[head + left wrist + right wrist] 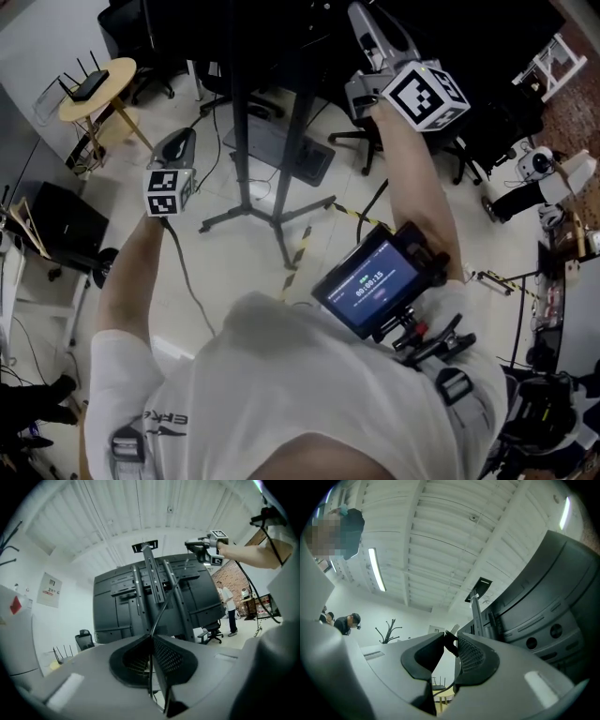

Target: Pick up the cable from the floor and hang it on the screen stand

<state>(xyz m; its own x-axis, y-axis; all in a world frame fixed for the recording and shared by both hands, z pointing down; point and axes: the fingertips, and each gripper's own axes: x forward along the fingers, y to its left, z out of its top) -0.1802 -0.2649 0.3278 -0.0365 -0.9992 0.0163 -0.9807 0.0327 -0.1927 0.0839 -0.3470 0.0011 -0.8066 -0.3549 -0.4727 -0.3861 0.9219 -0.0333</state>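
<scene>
My left gripper point(180, 145) is raised at the left, shut on a thin black cable point(161, 609). The cable rises from between its pads point(151, 637) toward the back of the dark screen point(154, 592) on its stand point(246, 112). Below that gripper the cable point(187, 277) hangs down past the person's arm. My right gripper point(366, 28) is held higher, close to the screen's upper part point(553, 611). It is shut on the cable's black end piece point(451, 643), and a loop of cable point(440, 688) hangs beneath it. The right gripper point(202, 548) also shows in the left gripper view.
The stand's legs point(272, 214) spread over the pale floor beside black-and-yellow tape point(300, 248). A round yellow table point(98, 89) holds a router at the back left. Office chairs point(375, 141) stand behind. A small monitor point(375, 281) is on the person's chest rig. People stand far off point(228, 606).
</scene>
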